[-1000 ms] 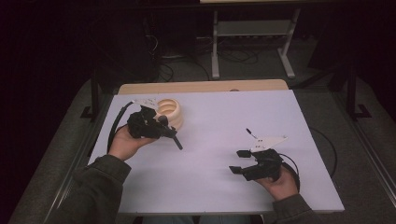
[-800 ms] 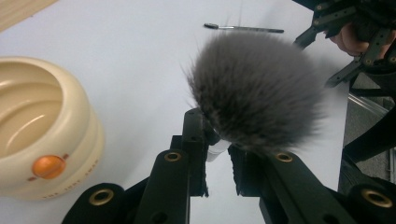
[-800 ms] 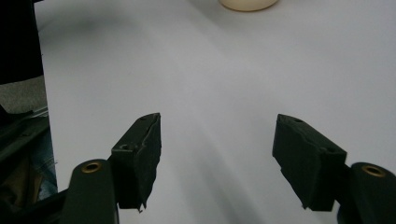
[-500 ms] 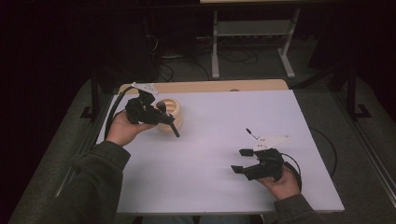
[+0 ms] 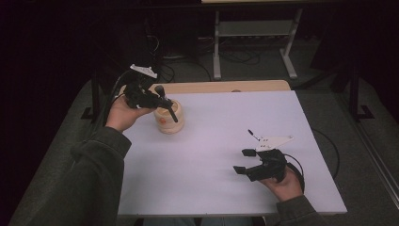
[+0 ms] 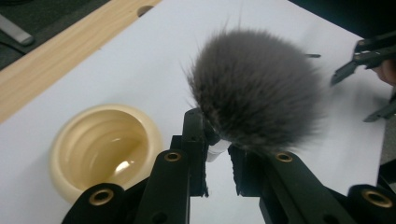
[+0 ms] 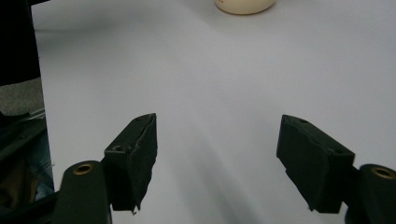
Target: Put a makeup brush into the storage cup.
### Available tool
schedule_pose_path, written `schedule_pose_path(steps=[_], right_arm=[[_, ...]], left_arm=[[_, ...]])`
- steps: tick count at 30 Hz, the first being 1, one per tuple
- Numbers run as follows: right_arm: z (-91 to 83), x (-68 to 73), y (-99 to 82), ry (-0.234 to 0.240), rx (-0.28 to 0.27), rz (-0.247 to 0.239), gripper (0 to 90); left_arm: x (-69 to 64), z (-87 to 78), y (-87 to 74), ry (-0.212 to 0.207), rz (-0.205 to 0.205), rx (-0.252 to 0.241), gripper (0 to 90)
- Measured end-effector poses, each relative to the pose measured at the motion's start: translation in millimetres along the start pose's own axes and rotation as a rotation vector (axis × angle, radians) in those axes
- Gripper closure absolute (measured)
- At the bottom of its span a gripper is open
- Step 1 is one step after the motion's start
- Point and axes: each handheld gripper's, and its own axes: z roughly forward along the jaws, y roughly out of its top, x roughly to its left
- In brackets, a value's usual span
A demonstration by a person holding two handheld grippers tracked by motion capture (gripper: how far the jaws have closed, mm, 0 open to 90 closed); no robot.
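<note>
My left tongs clamp a brush by its pale handle, its grey bristles fluffed into a soft dome, above the cream cup near the bench's far left corner. My right tongs have just been opening and stand wide with nothing between them, near the right edge.

The bowl is standing on the table near its far left corner, just inside the far edge. The left gripper is hanging over the bowl, gripping a brush whose handle is slanting down across the bowl's top. The right gripper is sitting low near the near right corner, well apart from the bowl, nothing lying between its spread jaws
</note>
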Motion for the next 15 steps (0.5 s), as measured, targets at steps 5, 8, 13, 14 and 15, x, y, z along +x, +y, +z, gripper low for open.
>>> schedule_pose_path(steps=[5,8,13,14,15], right_arm=[[-1.7,-0.6,0.4,-0.001,-0.002,0.000,27.4],[-1.5,-0.7,0.5,0.001,-0.003,-0.001,27.3],[-2.0,-1.0,0.7,-0.003,-0.004,0.000,27.0],[-2.3,-1.3,0.8,-0.003,-0.005,0.000,26.9],[-2.5,-1.6,0.8,-0.003,-0.006,0.000,26.9]], left_arm=[[10.5,-3.6,7.4,0.034,-0.020,-0.005,77.0],[17.6,-6.2,9.0,0.044,-0.040,-0.011,76.9],[29.1,-9.4,7.5,0.057,-0.072,-0.024,76.9],[31.5,-9.5,6.7,0.069,-0.078,-0.024,76.9],[33.2,-9.9,6.3,0.072,-0.076,-0.020,76.9]])
